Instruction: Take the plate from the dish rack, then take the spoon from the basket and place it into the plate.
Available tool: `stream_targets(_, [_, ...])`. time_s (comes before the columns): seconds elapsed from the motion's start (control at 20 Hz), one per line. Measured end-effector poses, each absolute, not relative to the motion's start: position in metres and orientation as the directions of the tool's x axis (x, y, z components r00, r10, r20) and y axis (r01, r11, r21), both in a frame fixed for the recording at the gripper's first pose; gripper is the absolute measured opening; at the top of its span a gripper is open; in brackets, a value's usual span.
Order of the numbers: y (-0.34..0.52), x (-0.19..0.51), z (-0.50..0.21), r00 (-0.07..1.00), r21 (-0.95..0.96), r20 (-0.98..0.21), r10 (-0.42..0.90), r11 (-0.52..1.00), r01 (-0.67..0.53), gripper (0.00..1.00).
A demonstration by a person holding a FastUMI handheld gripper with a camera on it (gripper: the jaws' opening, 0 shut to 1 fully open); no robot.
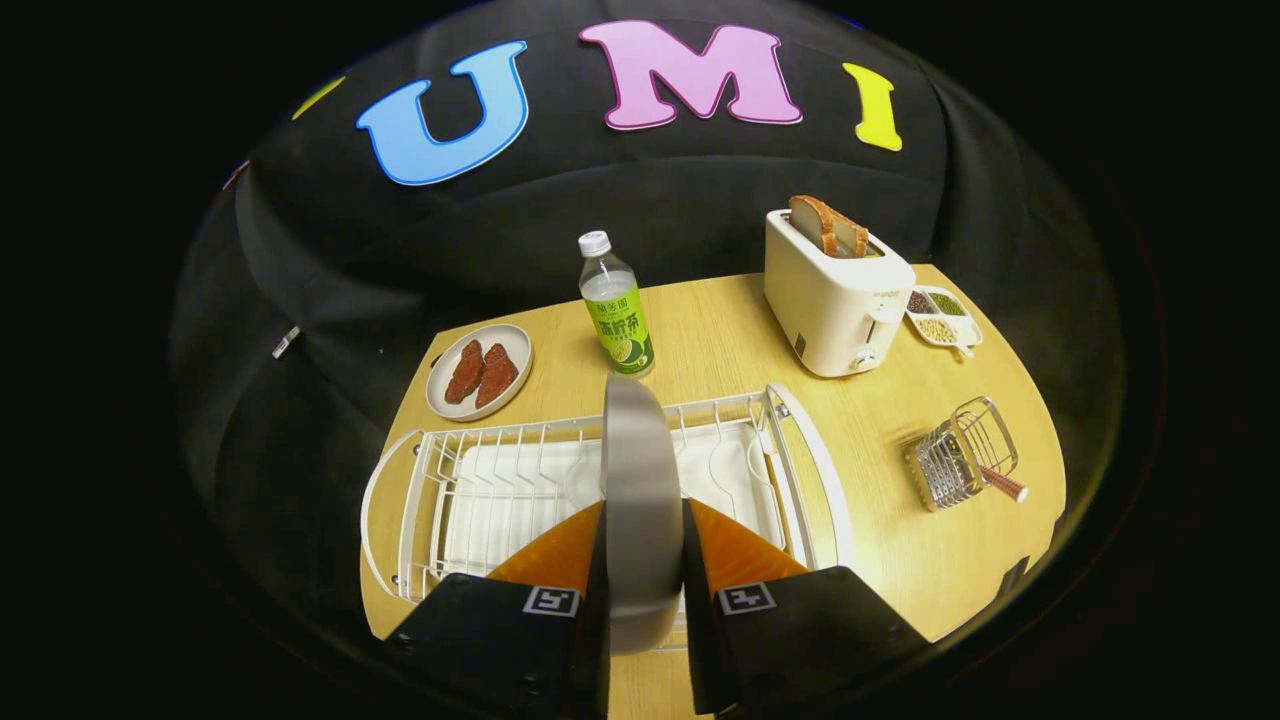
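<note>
Counter scene: plate (640,500) held edge-on over the dish rack (480,490).
Gripper (642,560) clamped on the plate's rim; basket (962,452) with spoon (1003,484) lies well off to the right.

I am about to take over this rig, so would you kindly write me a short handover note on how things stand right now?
Tongs: shut on the grey plate, held edge-on between both fingers above the white dish rack.
Spoon: in the wire basket lying on its side, beside the rack, handle poking out.
Done: plate gripped; I cannot tell whether it is fully clear of the rack.
Left: set the plate on the wooden table, fetch the spoon and place it in the plate.
</note>
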State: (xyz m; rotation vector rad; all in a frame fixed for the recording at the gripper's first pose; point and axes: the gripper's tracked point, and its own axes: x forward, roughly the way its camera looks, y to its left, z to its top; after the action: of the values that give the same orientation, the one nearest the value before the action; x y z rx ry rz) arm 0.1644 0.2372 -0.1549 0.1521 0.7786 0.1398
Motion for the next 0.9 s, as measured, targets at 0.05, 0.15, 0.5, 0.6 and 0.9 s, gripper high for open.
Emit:
stream_targets(0.05, [0.236, 0.166, -0.151, 0.71, 0.178, -0.684, 0.171, 0.982, -0.065, 0.35])
stream_targets(0.15, [0.233, 0.167, -0.145, 0.72, 0.161, -0.678, 0.148, 0.986, -0.051, 0.35])
stream_targets(0.5, [0.214, 0.168, -0.134, 0.733, 0.181, -0.675, 0.084, 0.982, 0.053, 0.35])
stream_targets(0.6, [0.214, 0.172, -0.129, 0.746, 0.199, -0.661, 0.082, 0.978, 0.069, 0.35])
stream_targets(0.9, [0.205, 0.161, -0.135, 0.73, 0.221, -0.672, 0.125, 0.975, 0.036, 0.26])
